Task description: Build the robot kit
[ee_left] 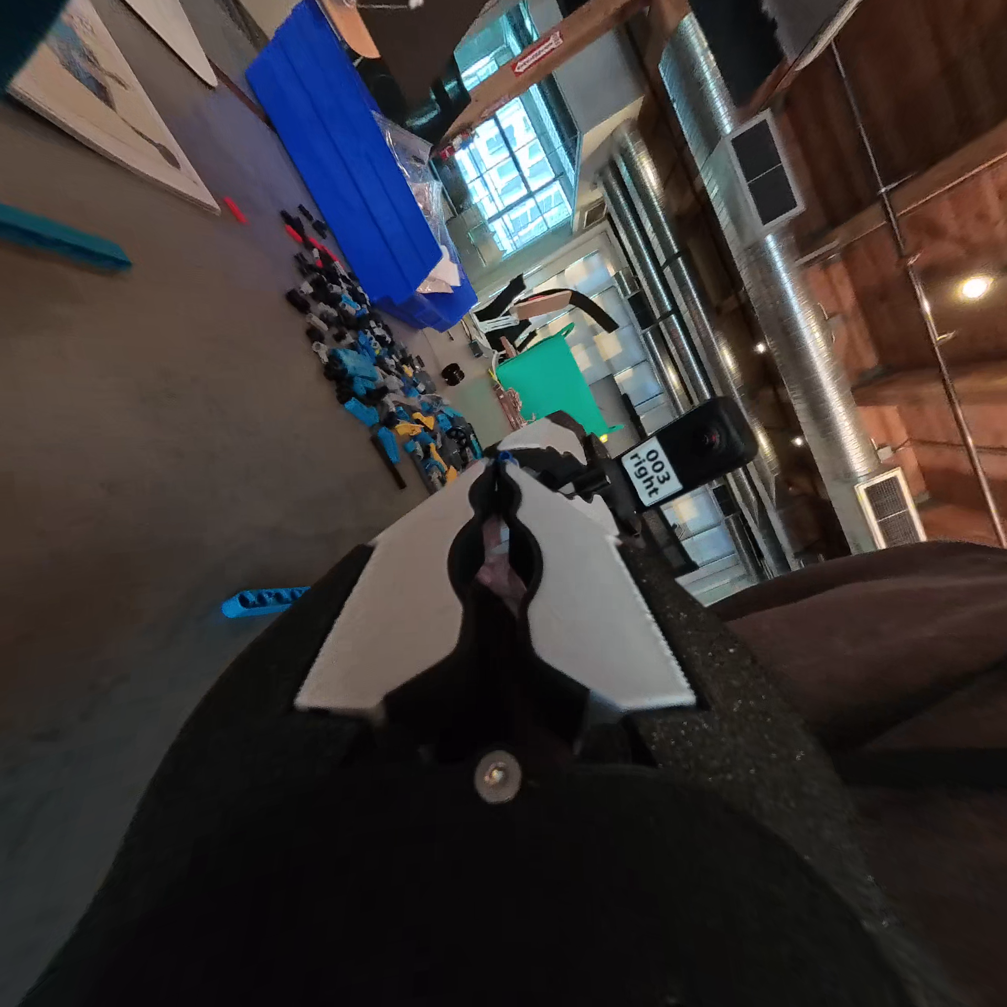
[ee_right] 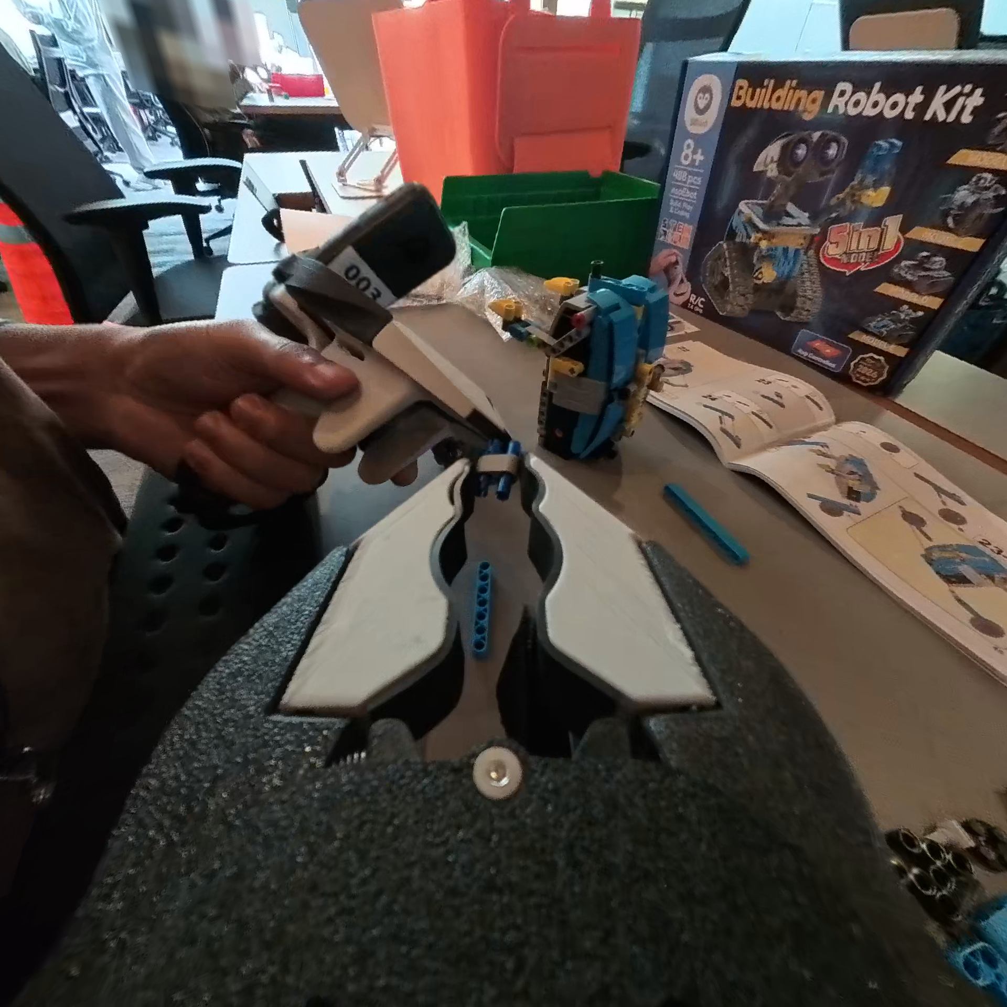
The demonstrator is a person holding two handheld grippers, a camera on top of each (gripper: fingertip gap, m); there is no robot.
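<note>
My right gripper [ee_right: 498, 467] is shut on a small grey connector [ee_right: 495, 464] with blue pins [ee_right: 504, 482] through it, held above the grey table [ee_right: 763, 626]. My left gripper [ee_left: 495, 469], held by a hand [ee_right: 218, 392], is shut at its tips on a blue pin [ee_left: 504, 456] and meets the connector from the left [ee_right: 490, 438]. The right gripper's camera [ee_left: 705, 438] shows just beyond the left fingertips. A partly built blue robot body [ee_right: 605, 365] stands upright just behind the connector. A short blue beam [ee_right: 482, 610] lies on the table below my right fingers.
A long teal beam [ee_right: 705, 523] and an open instruction booklet [ee_right: 817, 468] lie to the right. A kit box [ee_right: 839, 218], a green bin [ee_right: 550, 218] and an orange bag [ee_right: 507, 92] stand behind. Black wheels [ee_right: 937, 872] lie near right. A parts pile [ee_left: 370, 370] lies beside a blue bin [ee_left: 349, 158]. Both grippers' tips are close together, under 4 cm apart.
</note>
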